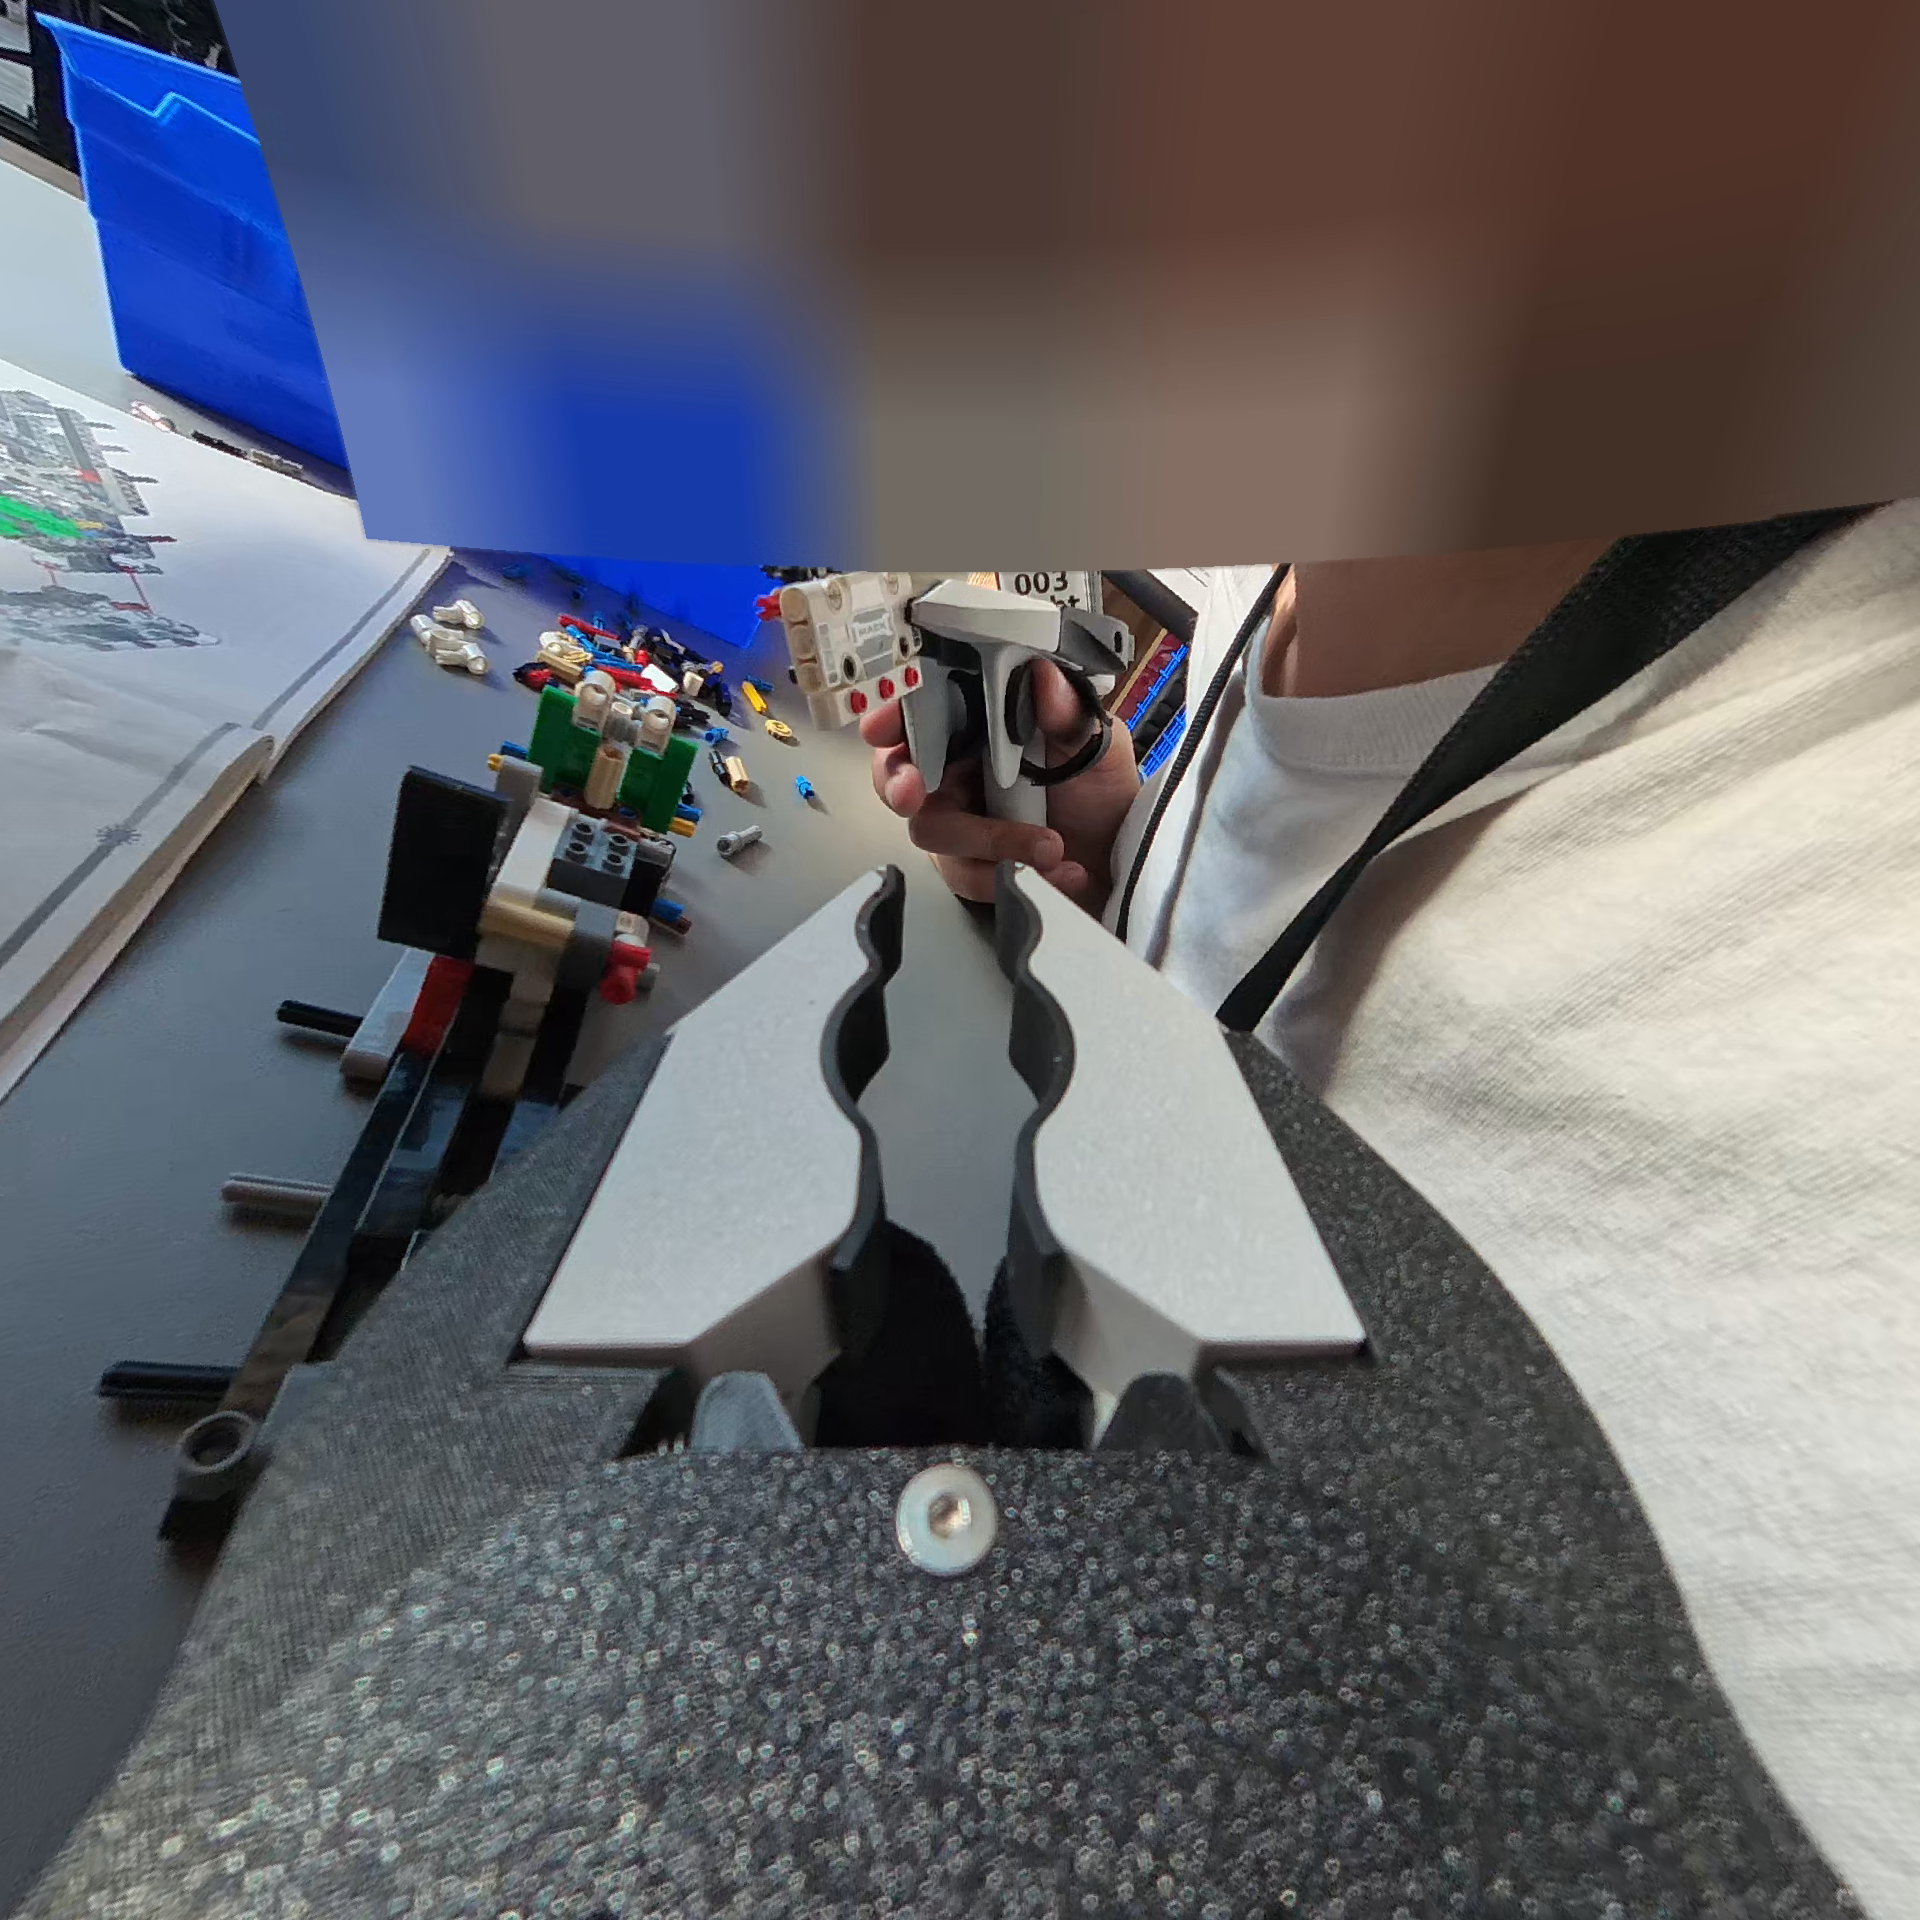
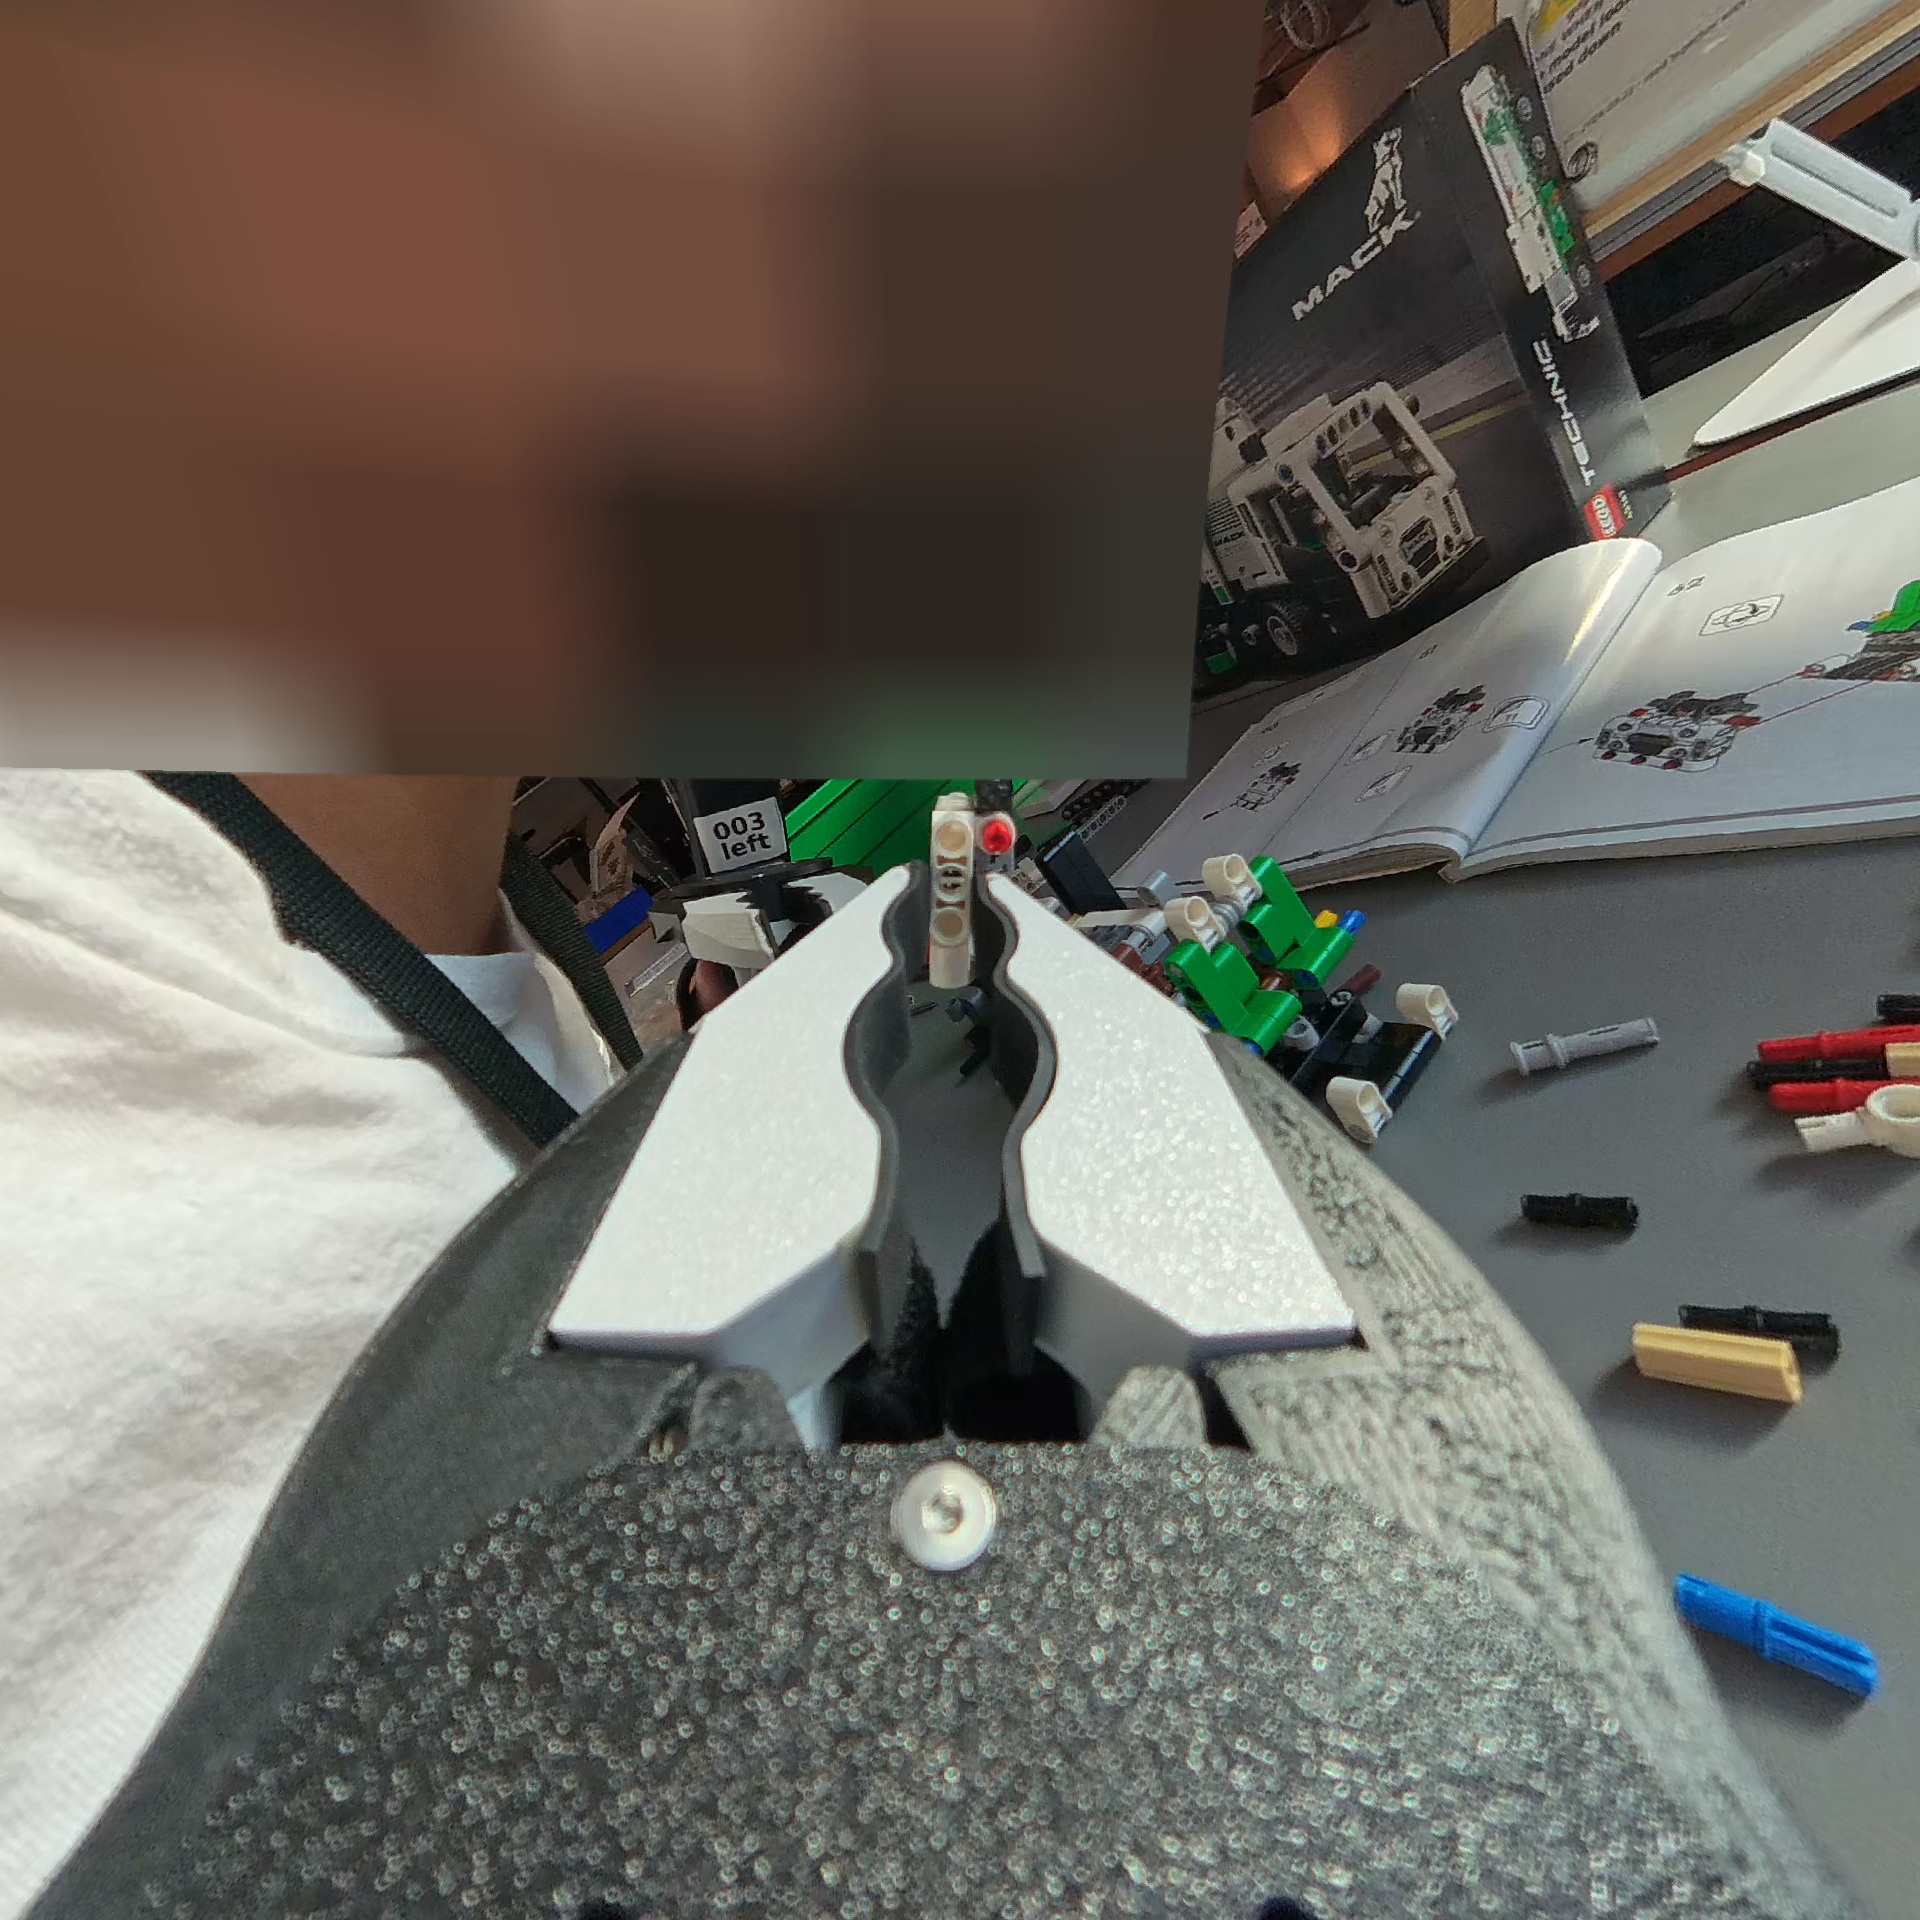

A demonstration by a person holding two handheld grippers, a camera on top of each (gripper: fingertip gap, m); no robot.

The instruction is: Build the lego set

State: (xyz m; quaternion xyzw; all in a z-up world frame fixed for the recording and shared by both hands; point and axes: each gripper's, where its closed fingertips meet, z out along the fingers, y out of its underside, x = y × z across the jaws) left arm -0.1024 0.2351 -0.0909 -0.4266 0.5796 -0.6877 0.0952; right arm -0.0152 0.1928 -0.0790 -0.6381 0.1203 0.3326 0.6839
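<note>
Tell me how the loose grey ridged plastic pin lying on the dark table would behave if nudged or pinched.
The grey ridged plastic pin is round-bodied and lies on its side on the smooth dark table, so a nudge would probably roll it. It looks like small hard plastic, likely stiff and light. Being so thin, it could slip or flick away under an off-centre pinch.

Matt grey table (image 2: 1558, 1507), glossy plastic bricks (image 1: 613, 748), seemingly paper booklet (image 2: 1558, 748).

Two hand-held grippers (image 1: 948, 883) (image 2: 951, 883), one open instruction booklet (image 2: 1558, 748), one blue bin (image 1: 197, 260).
</note>
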